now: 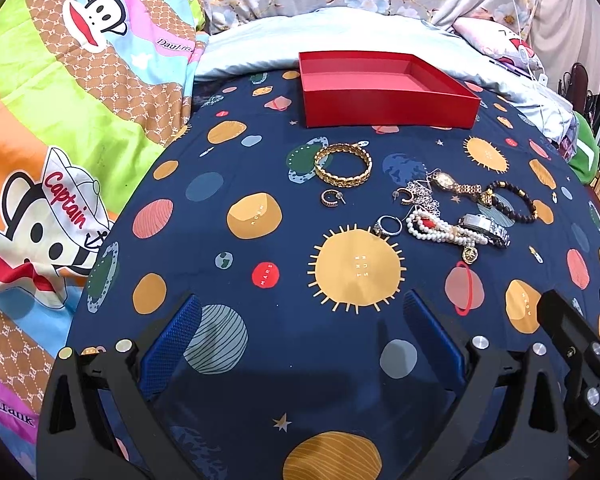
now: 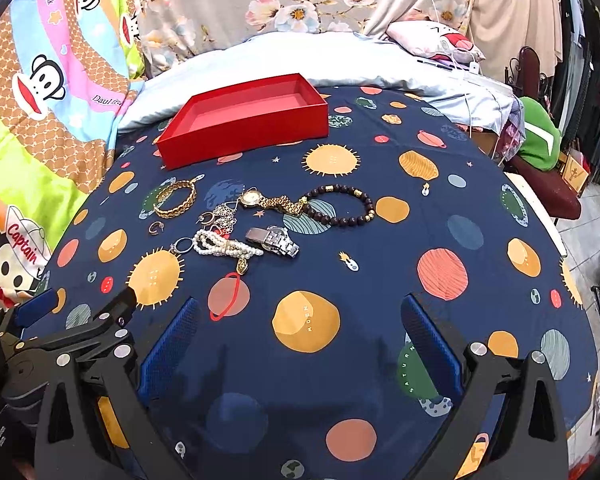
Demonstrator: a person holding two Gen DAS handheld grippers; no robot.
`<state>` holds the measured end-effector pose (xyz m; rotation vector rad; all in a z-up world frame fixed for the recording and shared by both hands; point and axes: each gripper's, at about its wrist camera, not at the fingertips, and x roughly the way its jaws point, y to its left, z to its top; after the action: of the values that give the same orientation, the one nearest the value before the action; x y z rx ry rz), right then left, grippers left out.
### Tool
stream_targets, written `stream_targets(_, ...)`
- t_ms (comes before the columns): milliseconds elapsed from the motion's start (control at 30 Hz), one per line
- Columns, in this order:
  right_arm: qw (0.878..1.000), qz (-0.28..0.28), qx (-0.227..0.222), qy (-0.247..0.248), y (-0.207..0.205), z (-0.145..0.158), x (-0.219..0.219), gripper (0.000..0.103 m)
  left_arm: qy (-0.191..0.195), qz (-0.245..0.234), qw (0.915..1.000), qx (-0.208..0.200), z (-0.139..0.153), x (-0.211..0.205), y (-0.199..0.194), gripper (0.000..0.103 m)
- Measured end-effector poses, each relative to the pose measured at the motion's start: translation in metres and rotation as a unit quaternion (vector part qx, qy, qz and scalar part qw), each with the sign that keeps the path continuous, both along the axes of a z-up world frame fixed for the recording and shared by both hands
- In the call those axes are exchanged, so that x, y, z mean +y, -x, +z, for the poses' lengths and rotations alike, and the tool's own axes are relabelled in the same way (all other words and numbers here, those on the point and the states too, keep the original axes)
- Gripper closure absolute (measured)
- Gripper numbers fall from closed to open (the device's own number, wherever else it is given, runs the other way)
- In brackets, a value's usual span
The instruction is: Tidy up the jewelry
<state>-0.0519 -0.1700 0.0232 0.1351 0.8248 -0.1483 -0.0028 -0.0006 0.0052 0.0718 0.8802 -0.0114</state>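
Left wrist view: left gripper (image 1: 300, 344), blue pads spread, empty, above navy planet-print cloth (image 1: 260, 380); gold chain bangle (image 1: 343, 164), pearl bracelet (image 1: 432, 229) beyond; open red cardboard box (image 1: 384, 92) farthest.
Right wrist view: right gripper (image 2: 300, 344) spread, empty; dark beaded bracelet (image 2: 340, 205), silver wristwatch (image 2: 274, 240) mid-cloth.

A bedroom at home, as far as I can see.
I see a bed under a planet-print sheet (image 2: 380, 360), a cartoon-monkey quilt (image 1: 60, 120), floral bedding (image 2: 300, 4) and hanging clothes (image 2: 588, 60).
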Motion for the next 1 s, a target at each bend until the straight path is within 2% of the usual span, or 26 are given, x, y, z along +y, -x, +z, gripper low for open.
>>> stream_targets(533,1.0,0.001,0.008,-0.008,-0.003,-0.01,0.008,0.005,0.001,0.0,1.0,0.006,-0.007,0.001,-0.007,0.005)
stream_targets(1000,1.0,-0.013,0.019,-0.016,-0.018,-0.021,-0.024,0.005,0.011,0.009,0.9997,0.02,-0.014,0.011,-0.029,0.005)
